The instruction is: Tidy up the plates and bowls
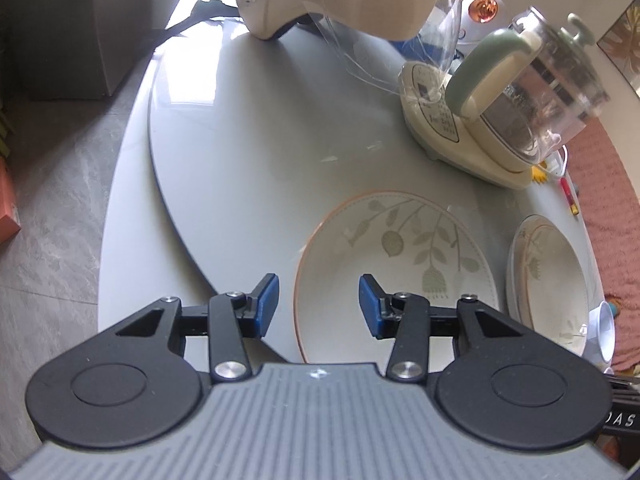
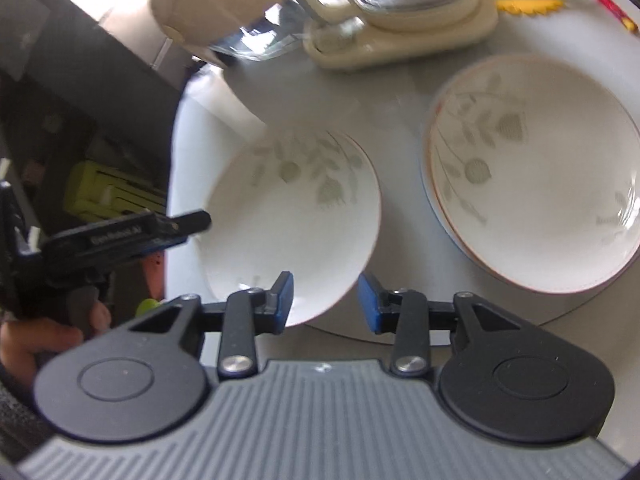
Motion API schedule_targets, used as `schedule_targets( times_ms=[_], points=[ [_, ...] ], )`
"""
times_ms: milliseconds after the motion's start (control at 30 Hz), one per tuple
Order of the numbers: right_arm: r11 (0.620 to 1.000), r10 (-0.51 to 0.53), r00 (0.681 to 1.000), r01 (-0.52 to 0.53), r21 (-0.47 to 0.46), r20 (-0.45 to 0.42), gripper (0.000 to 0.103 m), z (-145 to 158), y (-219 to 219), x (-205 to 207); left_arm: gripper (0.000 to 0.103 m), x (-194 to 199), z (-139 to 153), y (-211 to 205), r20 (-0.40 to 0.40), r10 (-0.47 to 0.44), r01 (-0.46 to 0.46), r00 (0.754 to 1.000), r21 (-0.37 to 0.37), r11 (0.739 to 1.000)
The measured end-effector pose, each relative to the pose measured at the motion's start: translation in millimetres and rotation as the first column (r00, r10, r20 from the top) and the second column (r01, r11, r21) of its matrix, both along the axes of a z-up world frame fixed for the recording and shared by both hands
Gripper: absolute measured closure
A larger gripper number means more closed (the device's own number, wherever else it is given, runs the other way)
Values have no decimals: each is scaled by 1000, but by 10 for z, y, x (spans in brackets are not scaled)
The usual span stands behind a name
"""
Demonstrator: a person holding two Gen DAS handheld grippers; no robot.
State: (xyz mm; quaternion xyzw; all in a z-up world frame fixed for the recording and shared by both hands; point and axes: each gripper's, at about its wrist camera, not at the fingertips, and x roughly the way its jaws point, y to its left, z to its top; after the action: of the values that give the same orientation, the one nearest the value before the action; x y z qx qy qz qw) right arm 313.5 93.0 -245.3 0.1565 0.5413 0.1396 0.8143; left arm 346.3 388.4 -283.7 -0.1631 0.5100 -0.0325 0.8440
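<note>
Two leaf-print plates sit on the grey round table (image 1: 224, 152): the nearer plate (image 1: 400, 264) by the table's edge, the stacked plates (image 2: 536, 168) further right, kettle (image 1: 532, 92) behind. Left gripper (image 1: 319, 306) hovers partly open over the near plate's rim, holding nothing. Right gripper (image 2: 325, 302) is partly open too, empty, above that plate's edge.

A white plate (image 1: 396, 276) with a thin orange rim and a grey-green leaf pattern is seen lying flat, face up, on the grey turntable (image 1: 240, 152). Well to its right, near the table's edge, a stack of like-patterned plates (image 1: 548, 284) is seen, also face up; how many are stacked cannot be told.
</note>
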Motion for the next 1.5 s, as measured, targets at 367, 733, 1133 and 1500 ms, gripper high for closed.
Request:
schedule_targets(
  times_ms=[367,733,1133,1500],
  points=[
    [997,-17,1000,18,-72,10,64,-268,80,158,65,255,-208,31,-3,-100,100,995,-37,994],
    [993,-5,998,12,-121,55,74,-357,183,264,82,261,-392,61,-1,-92,92,996,-82,992],
    [996,1,997,7,-93,80,85,-351,45,350,91,106,-308,99,51,-47,52,998,-88,995],
    [998,54,994,-51,-34,96,85,-96,-99,407,92,69,72,44,56,-21,25,998,-73,997]
  ],
)
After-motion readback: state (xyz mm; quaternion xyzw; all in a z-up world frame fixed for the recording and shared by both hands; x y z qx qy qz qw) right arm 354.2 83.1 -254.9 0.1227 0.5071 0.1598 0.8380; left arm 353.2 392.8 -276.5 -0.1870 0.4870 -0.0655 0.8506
